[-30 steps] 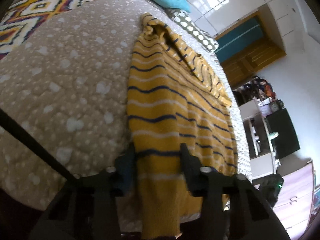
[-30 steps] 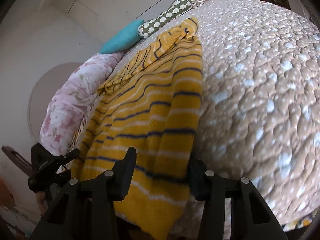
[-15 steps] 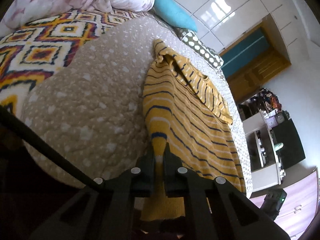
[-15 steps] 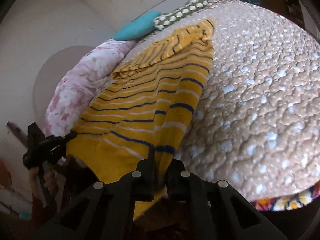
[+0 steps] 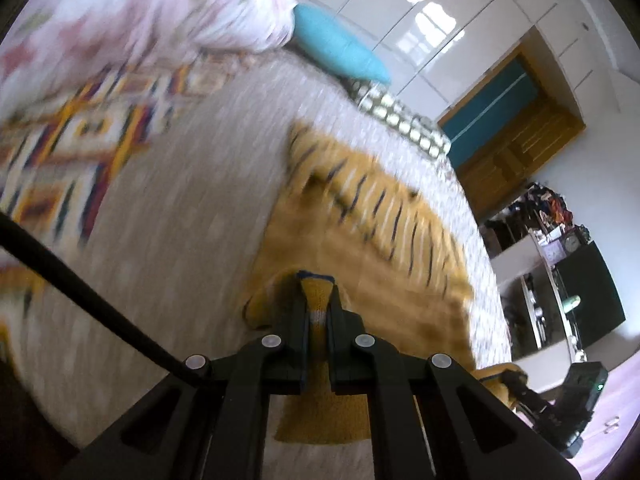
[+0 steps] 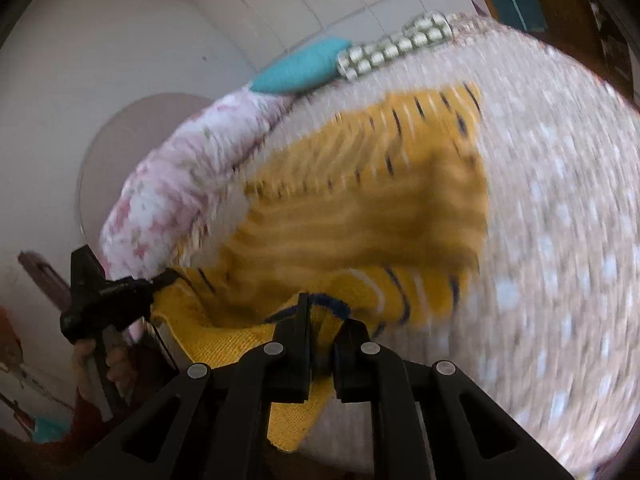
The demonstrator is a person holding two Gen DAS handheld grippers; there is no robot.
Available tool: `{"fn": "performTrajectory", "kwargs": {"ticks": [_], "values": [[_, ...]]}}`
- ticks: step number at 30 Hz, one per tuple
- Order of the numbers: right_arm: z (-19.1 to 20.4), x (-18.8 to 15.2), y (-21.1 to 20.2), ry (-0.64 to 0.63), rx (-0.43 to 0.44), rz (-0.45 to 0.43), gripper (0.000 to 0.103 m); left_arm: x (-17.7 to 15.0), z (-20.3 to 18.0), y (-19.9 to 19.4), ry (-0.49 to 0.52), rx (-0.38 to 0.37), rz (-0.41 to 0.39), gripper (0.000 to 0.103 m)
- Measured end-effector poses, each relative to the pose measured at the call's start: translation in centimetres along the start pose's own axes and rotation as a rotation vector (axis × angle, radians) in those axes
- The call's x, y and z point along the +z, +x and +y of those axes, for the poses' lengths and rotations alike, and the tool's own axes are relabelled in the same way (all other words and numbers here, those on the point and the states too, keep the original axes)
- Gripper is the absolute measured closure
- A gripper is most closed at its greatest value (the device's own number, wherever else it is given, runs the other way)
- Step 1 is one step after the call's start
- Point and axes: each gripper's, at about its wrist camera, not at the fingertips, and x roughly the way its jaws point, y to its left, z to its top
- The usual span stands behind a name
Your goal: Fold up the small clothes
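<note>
A yellow sweater (image 5: 384,216) with dark blue and white stripes lies on the beige dotted bed cover (image 5: 180,220). My left gripper (image 5: 316,300) is shut on the sweater's bottom hem at one corner. My right gripper (image 6: 324,320) is shut on the hem at the other corner of the sweater (image 6: 360,208). Both hold the hem lifted above the bed, over the sweater's lower part. The left gripper also shows in the right wrist view (image 6: 108,300), pinching the cloth. Both views are blurred by motion.
A teal pillow (image 5: 340,52) and a green dotted pillow (image 5: 400,116) lie at the bed's head. A pink floral duvet (image 5: 140,20) and a patterned blanket (image 5: 80,132) lie beside the sweater. Shelves (image 5: 560,300) and a wooden door (image 5: 512,136) stand beyond the bed.
Both grippers closed on the sweater's hem, then lifted it and carried it forward toward the collar end. The lower part of the sweater now folds over itself.
</note>
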Motion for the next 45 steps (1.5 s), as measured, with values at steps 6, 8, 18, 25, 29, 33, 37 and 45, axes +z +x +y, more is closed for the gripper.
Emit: {"fn": "performTrajectory", "kwargs": {"ticks": [6,8,18,25,29,33,37,45], "values": [[-0.9,9.5,4.9,0.035,-0.087,-0.076,0.094,9.4,-3.6,6.9,0.038,0.075,-0.03,0.096],[-1.7,11.6,7.1,0.052,-0.124,-0.065,0.094,11.4,-4.2,10.3,0.063,0.141,0.006,0.093],[-9.6,16.6,14.5,0.23,-0.254,0.033,0.061,17.1,-2.1,11.5,-0.076,0.206,-0.116,0.033],[-10.5,18.9,12.5,0.268,-0.286,-0.062,0.041,14.2,-3.0,8.0,0.086,0.245,-0.126,0.026],[-8.8,18.1,11.1,0.195,-0.299,-0.064,0.042,10.5,-2.5,7.7,0.129,0.238,-0.089,0.026],[-5.0,16.2,11.7,0.022,-0.29,-0.023,0.07,6.4,-1.4,7.8,0.115,0.252,-0.101,0.025],[-3.9,15.0,15.3,-0.075,-0.338,0.075,0.07,3.4,0.2,9.2,0.123,0.282,-0.086,0.025],[-2.8,15.9,18.0,-0.039,-0.503,0.061,0.071,3.7,3.8,7.5,0.143,0.348,-0.129,0.021]]}}
